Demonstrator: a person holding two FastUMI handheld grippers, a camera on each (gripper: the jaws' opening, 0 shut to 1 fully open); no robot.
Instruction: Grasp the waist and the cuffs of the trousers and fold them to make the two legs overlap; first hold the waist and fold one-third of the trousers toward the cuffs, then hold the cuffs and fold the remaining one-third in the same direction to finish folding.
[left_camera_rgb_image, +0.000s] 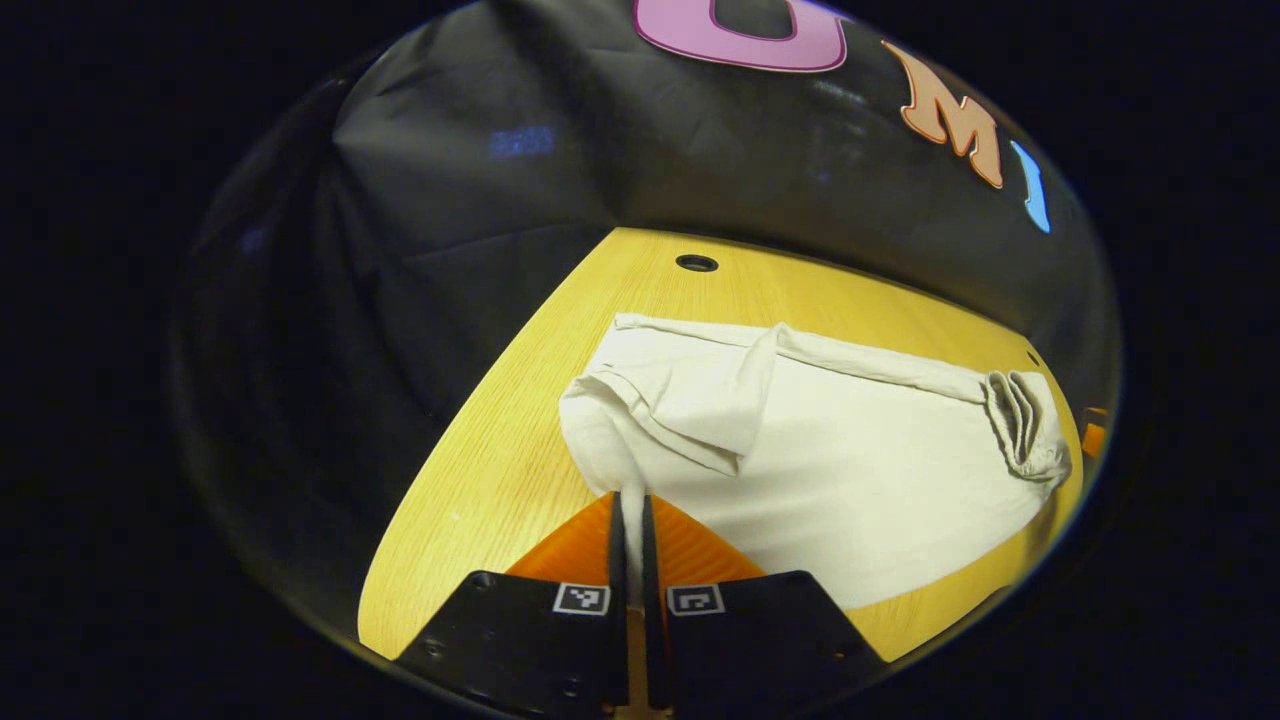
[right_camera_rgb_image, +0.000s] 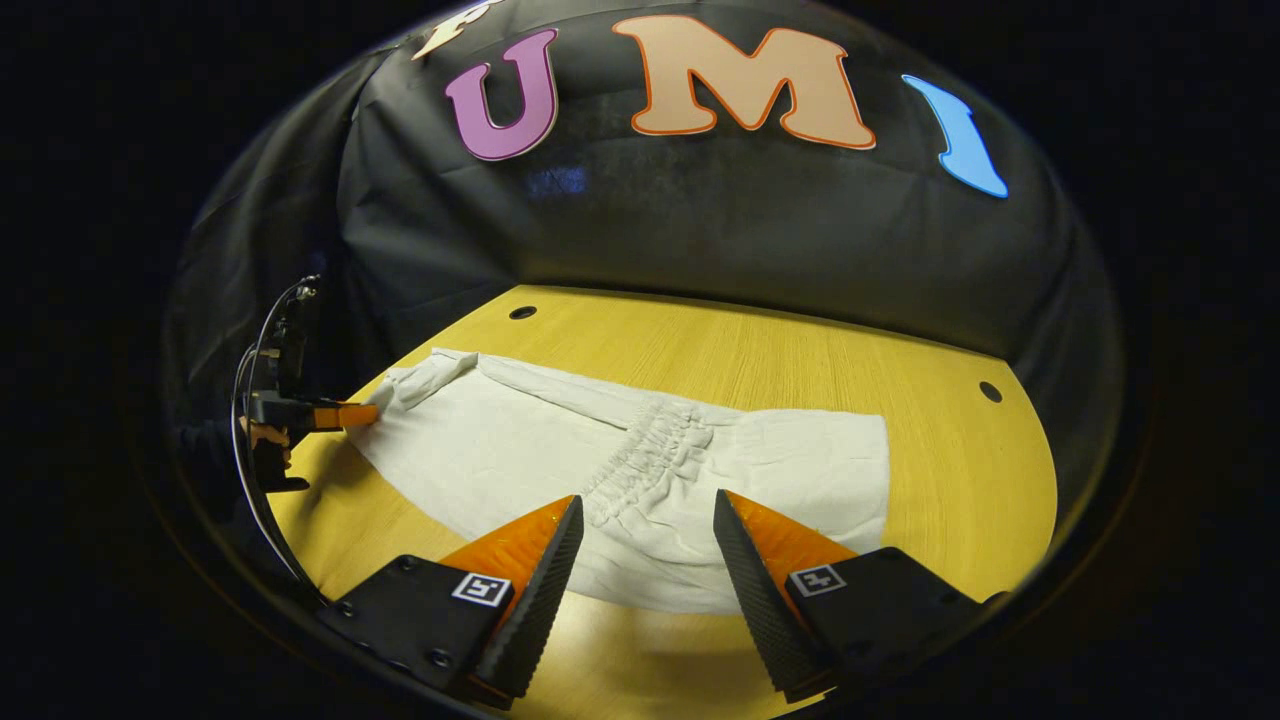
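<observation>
Lying across the wooden table (right_camera_rgb_image: 800, 350), the white trousers (right_camera_rgb_image: 520, 450) are spread lengthwise, with the gathered waist (right_camera_rgb_image: 650, 450) near the middle of the right gripper view. A strip of cloth at the cuffs (left_camera_rgb_image: 632, 500) is pinched between both fingers of the left gripper (left_camera_rgb_image: 630, 515), which is closed on it. The right gripper (right_camera_rgb_image: 648, 520) is held with its fingers wide apart just above the waist, no cloth being gripped.
</observation>
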